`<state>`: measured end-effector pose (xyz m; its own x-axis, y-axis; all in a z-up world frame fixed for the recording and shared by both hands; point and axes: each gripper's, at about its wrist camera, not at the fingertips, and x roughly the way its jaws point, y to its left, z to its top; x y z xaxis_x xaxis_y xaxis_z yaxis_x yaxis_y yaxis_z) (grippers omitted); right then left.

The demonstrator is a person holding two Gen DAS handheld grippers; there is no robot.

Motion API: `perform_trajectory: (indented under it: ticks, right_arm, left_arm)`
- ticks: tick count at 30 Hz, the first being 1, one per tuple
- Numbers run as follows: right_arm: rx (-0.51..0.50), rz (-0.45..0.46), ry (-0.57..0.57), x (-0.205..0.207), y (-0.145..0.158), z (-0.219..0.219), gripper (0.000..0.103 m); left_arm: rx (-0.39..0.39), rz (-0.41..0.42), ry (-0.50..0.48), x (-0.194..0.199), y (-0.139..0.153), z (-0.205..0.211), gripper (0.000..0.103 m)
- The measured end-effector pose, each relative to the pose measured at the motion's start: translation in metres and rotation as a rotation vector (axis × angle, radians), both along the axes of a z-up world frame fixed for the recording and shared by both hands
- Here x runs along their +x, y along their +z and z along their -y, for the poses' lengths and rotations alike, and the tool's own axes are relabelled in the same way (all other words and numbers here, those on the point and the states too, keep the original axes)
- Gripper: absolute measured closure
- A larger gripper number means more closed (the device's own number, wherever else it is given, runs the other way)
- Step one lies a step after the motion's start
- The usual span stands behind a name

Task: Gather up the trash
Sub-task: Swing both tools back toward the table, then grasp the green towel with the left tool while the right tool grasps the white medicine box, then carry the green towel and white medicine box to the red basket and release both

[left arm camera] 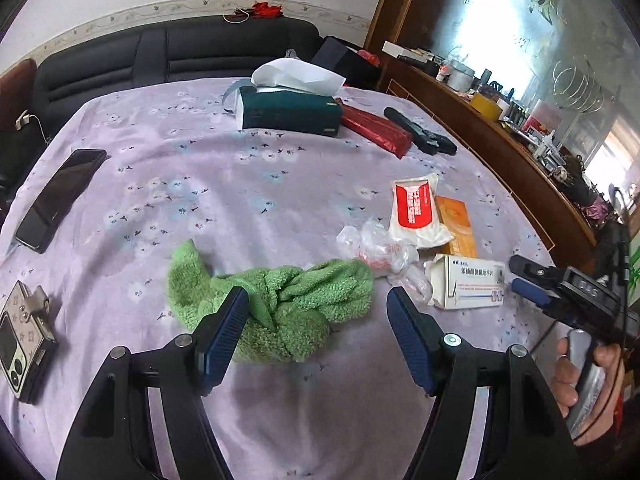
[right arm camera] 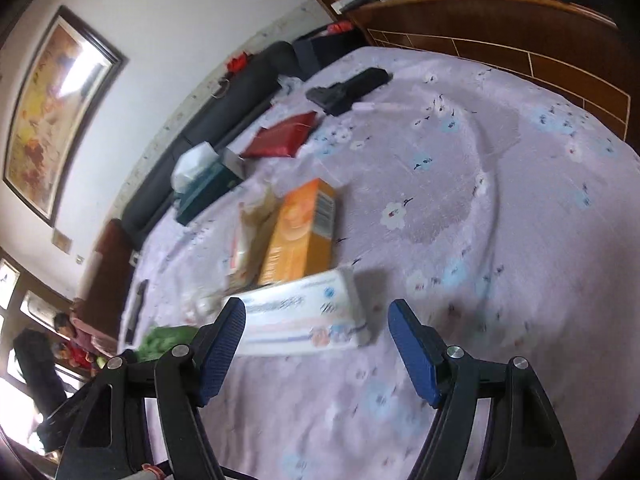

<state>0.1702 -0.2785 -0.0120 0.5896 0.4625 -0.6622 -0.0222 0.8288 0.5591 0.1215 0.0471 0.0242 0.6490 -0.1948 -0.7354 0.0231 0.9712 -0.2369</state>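
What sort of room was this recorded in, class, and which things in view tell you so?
Probably a home living or dining room: a dark sofa behind a table under a floral cloth, a framed painting on the wall, and a cluttered wooden sideboard.

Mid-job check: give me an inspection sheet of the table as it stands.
Surface: floral purple tablecloth, wrinkled.
Job's things: white medicine box, orange box, red-and-white sachet, crumpled clear plastic, clustered together.
Clutter: green towel, tissue box, red packet, two phones.
Grippers: left gripper open over the towel; right gripper open, near the white box.
Cables: charger lead beside the table.
Surroundings: dark sofa, cluttered wooden sideboard.
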Motion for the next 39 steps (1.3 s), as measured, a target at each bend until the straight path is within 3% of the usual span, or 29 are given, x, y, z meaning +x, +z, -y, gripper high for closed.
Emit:
perform_trajectory:
  ticks: [4, 9, 11, 13, 15, 17, 20, 22, 30, 34, 39]
  right_arm:
    - [0.0, -0.032, 0.019, 0.018, -0.011, -0.006, 0.025]
    - [-0.015, -0.032, 0.046, 0.02, -0.018, -0.017, 0.035]
    - [0.002, -0.04, 0.042, 0.019, -0.019, -0.017, 0.055]
    - [0.01, -0.048, 0.041, 0.017, -0.021, -0.019, 0.058]
    - [-0.007, -0.044, 0.044, 0.014, -0.021, -0.022, 0.063]
    - [0.007, -0.037, 0.053, 0.01, -0.019, -0.024, 0.073]
    - [0.027, -0.007, 0.05, 0.001, -0.011, -0.024, 0.082]
    - [0.046, 0.021, 0.054, -0.009, -0.003, -0.023, 0.086]
    - [0.068, 0.125, 0.02, -0.066, 0.033, -0.02, 0.089]
    - [0.031, 0.197, -0.029, -0.108, 0.059, -0.013, 0.089]
    - [-0.021, 0.273, -0.084, -0.157, 0.084, 0.0, 0.089]
  left_arm:
    - [0.01, 0.017, 0.001, -0.001, 0.0, 0.001, 0.033]
    - [-0.045, 0.06, 0.022, -0.009, 0.011, -0.012, 0.033]
    - [-0.022, 0.049, 0.027, -0.008, 0.012, -0.013, 0.031]
    - [0.002, 0.009, 0.021, -0.003, 0.003, -0.011, 0.031]
    - [-0.025, -0.056, 0.039, 0.002, -0.008, -0.014, 0.031]
    - [-0.041, -0.067, 0.055, 0.002, -0.012, -0.018, 0.032]
    - [-0.042, -0.06, 0.074, 0.0, -0.011, -0.021, 0.053]
    - [-0.017, -0.056, 0.083, -0.001, -0.011, -0.02, 0.08]
    - [-0.02, -0.004, 0.038, -0.012, 0.005, -0.009, 0.088]
    - [0.02, 0.059, -0.011, -0.026, 0.019, 0.011, 0.089]
    - [-0.017, 0.094, -0.106, -0.046, 0.034, 0.037, 0.089]
